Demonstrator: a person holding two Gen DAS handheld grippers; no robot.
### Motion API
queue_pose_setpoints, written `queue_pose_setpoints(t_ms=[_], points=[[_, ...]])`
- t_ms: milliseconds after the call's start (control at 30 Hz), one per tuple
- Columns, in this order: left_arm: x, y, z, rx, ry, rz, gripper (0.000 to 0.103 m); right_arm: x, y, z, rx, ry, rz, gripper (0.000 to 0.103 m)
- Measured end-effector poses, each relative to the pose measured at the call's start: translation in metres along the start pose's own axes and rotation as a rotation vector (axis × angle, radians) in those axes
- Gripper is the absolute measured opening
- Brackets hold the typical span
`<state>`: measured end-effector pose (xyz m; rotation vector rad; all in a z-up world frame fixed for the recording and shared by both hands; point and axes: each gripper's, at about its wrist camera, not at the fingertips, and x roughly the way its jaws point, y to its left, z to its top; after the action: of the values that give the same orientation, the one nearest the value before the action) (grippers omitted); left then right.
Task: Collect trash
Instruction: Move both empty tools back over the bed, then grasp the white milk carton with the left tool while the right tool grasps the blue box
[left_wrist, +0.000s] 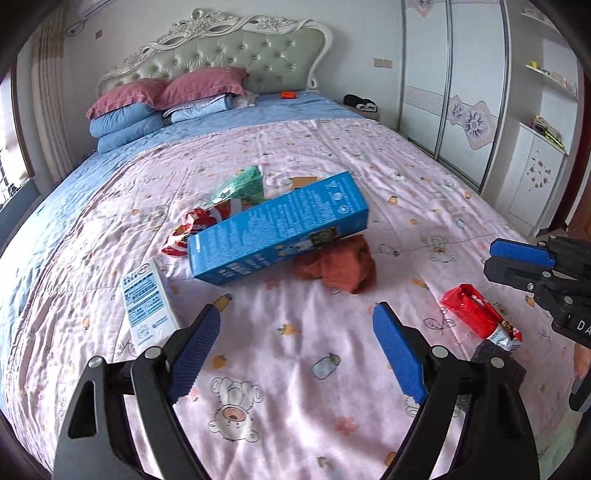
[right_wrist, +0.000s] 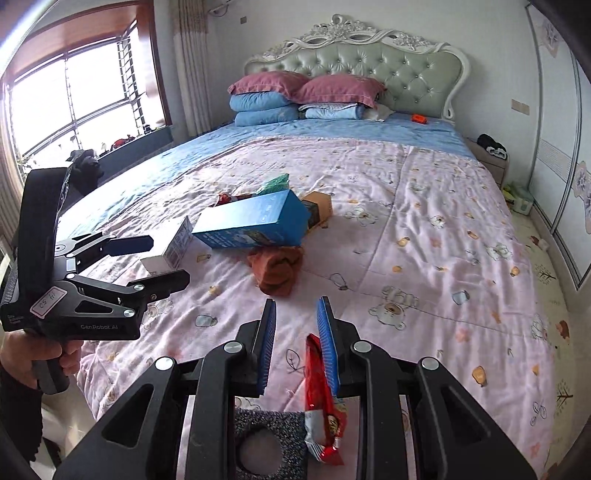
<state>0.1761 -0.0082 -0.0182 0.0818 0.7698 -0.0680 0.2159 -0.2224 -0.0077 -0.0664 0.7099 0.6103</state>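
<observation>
Trash lies scattered on the pink printed quilt (left_wrist: 280, 332) of the bed, none of it collected into any container that shows.

Left to right, as the left wrist view shows it:
- White rectangular carton with blue printed panels (left_wrist: 146, 308), near the left edge of the cluster. Print too small to read.
- Red-and-white crinkled foil wrapper (left_wrist: 188, 230), partly under the large box.
- Green printed plastic packet (left_wrist: 242, 184), at the far side of the cluster.
- Long blue cardboard box (left_wrist: 277, 229), lying tilted across the cluster. Its text is illegible.
- Rust-orange crumpled cloth (left_wrist: 340, 266), touching the box's right end.
- Red foil snack wrapper with a silver end (left_wrist: 476, 314), near right, resting on the quilt.

Left gripper (left_wrist: 297, 350): jaws wide apart, nothing between them, above bare quilt near the white carton. Its body reads "GenRobot.AI"; a handwritten sticker is unclear.

Right gripper (right_wrist: 295, 347): jaws narrowly parted, gripping nothing. The red snack wrapper lies just below its right pad (right_wrist: 327, 347).

Progress: early. All items remain to be picked up.
</observation>
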Motion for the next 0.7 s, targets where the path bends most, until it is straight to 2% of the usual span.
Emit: queue_pose_setpoints(t_ms=[200, 267, 333, 400, 467, 533, 667, 700], points=[[0.013, 0.041, -0.007, -0.082, 0.012, 0.045, 0.084, 0.034, 0.022, 0.014, -0.057, 0.041, 0.023, 0.025], [0.019, 0.053, -0.008, -0.110, 0.014, 0.066, 0.084, 0.042, 0.026, 0.018, -0.081, 0.044, 0.023, 0.030], [0.025, 0.065, -0.009, -0.131, 0.015, 0.084, 0.085, 0.047, 0.030, 0.023, -0.109, 0.028, 0.016, 0.042], [0.031, 0.075, -0.011, -0.142, 0.009, 0.112, 0.089, 0.050, 0.033, 0.028, -0.135, 0.008, 0.016, 0.049], [0.037, 0.086, -0.013, -0.163, 0.011, 0.124, 0.090, 0.054, 0.035, 0.035, -0.164, 0.002, 0.014, 0.050], [0.043, 0.095, -0.014, -0.193, 0.020, 0.120, 0.092, 0.058, 0.038, 0.040, -0.196, 0.001, 0.008, 0.057], [0.056, 0.111, -0.016, -0.247, 0.035, 0.116, 0.093, 0.071, 0.040, 0.049, -0.268, 0.013, -0.019, 0.062], [0.058, 0.113, -0.016, -0.253, 0.038, 0.115, 0.093, 0.074, 0.040, 0.050, -0.285, 0.019, -0.017, 0.067]])
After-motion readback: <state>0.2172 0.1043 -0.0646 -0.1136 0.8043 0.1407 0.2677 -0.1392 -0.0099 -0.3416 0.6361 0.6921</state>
